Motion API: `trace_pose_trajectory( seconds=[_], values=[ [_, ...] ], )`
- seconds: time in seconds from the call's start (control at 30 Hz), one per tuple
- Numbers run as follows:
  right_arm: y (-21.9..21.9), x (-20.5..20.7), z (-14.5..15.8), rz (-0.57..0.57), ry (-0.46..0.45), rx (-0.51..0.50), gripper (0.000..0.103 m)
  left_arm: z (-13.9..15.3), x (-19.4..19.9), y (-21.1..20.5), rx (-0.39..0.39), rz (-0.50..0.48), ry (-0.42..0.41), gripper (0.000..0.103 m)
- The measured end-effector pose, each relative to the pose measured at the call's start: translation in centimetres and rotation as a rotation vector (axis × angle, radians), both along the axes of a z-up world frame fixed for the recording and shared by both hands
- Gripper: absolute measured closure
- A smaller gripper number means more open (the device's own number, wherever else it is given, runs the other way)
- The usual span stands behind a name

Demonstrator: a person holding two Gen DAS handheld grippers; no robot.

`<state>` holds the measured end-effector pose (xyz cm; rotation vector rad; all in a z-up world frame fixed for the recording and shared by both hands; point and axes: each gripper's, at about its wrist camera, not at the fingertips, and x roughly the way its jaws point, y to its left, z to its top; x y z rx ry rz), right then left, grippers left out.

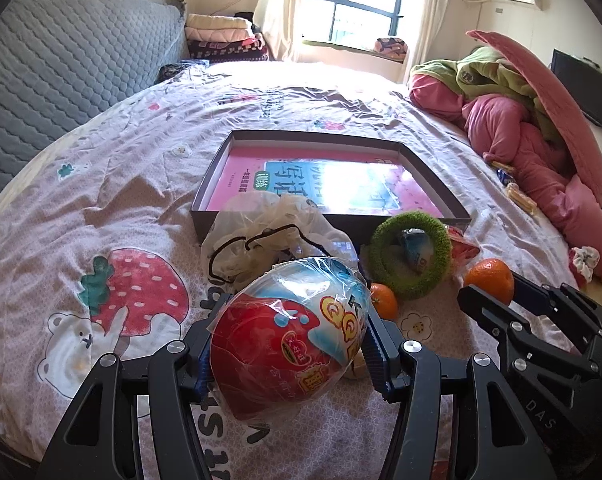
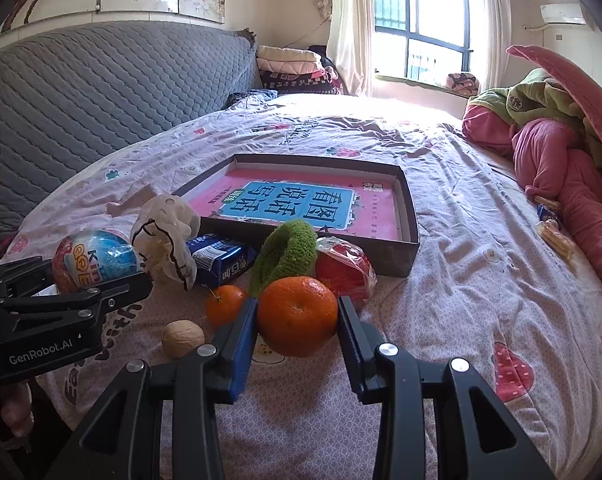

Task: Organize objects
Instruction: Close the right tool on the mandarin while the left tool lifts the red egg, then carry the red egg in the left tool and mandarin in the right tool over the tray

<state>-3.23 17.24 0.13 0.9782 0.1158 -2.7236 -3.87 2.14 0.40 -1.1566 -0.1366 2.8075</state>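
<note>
On the bed, seen from the left wrist camera, the left gripper [image 1: 289,344] is clenched on a red and blue egg-shaped toy wrapped in clear plastic [image 1: 291,332], held above the patterned bed sheet [image 1: 101,168]. Beyond it lies the shallow dark cardboard box [image 1: 437,184] with a pink book [image 1: 237,176] inside, near the middle of the bed. A green fuzzy ring [image 1: 411,258] and a small orange mandarin [image 1: 383,300] rest just before the near edge of the box.

From the right wrist camera, the right gripper [image 2: 297,332] grasps a larger orange mandarin [image 2: 297,316] between its blue pads. A brown walnut [image 2: 183,338] and a blue snack packet [image 2: 219,258] lie on the sheet.

I judge that both things are lifted and the carrying step is in hand. The next move calls for bringing them over the box wall and releasing inside.
</note>
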Motion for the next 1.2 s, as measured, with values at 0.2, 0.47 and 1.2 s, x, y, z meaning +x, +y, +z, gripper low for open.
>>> trace_pose_trajectory(
  seconds=[0.2,0.47,1.2],
  values=[
    [-0.4,0.1,1.9,-0.004,0.019,-0.002,0.064,2.1,-0.9,-0.3,0.022,0.027,0.031,0.042],
    [-1.3,-2.3,4.2,-0.023,0.046,-0.043,0.064,5.2,-2.8,-0.6,0.001,0.027,0.089,0.042],
    [0.1,-9.7,7.0,-0.103,0.138,-0.048,0.064,6.1,-11.8,-0.2,-0.065,0.019,0.101,0.042]
  ],
)
